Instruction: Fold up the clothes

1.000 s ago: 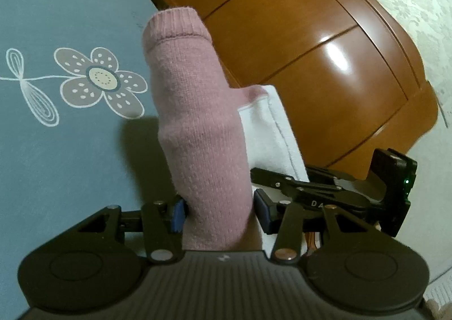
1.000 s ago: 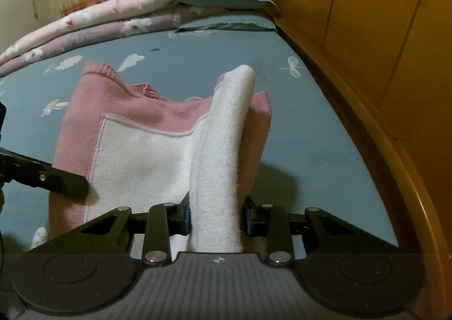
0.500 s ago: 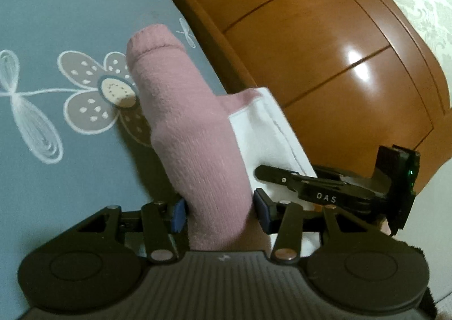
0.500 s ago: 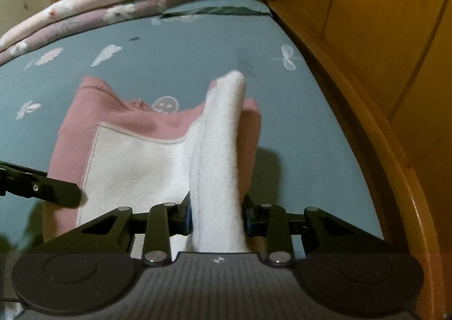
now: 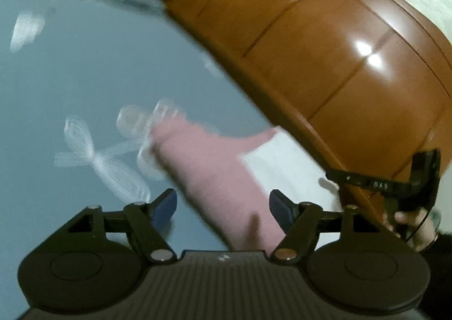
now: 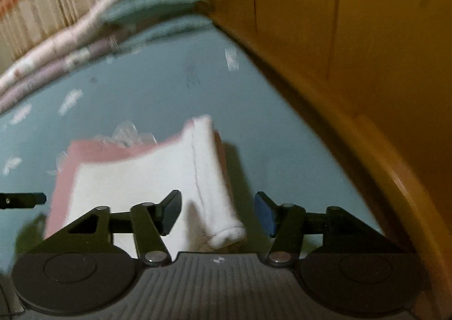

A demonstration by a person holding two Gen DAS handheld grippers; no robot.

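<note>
Now both grippers stand wide apart at the fingers, and neither one grasps anything. The left gripper (image 5: 223, 204) is released, its blue-padded fingers (image 5: 165, 205) spread to either side of the pink knitted sleeve (image 5: 214, 175), which runs forward between them without touching either pad. That sleeve belongs to a pink and white knitted sweater (image 6: 132, 175) lying on the blue-grey bed sheet printed with pale white flowers (image 5: 70, 79). In the left wrist view the sweater's white panel (image 5: 279, 167) shows just beside the sleeve, close to the glossy orange-brown wooden bed frame (image 5: 325, 65).

The right gripper (image 6: 217, 211) is likewise released. A white knitted sleeve (image 6: 212, 178) lies folded over the white panel, its rolled cuff (image 6: 228, 233) resting between the open fingers, apart from both. Pink edging borders the panel along its far and left sides. A thin black part of the left gripper pokes in at the left edge of the right wrist view.

At the far end of the bed, folded pink, lilac and teal bedding (image 6: 93, 26) is stacked against a pale striped curtain (image 6: 42, 0). Both views are blurred.
</note>
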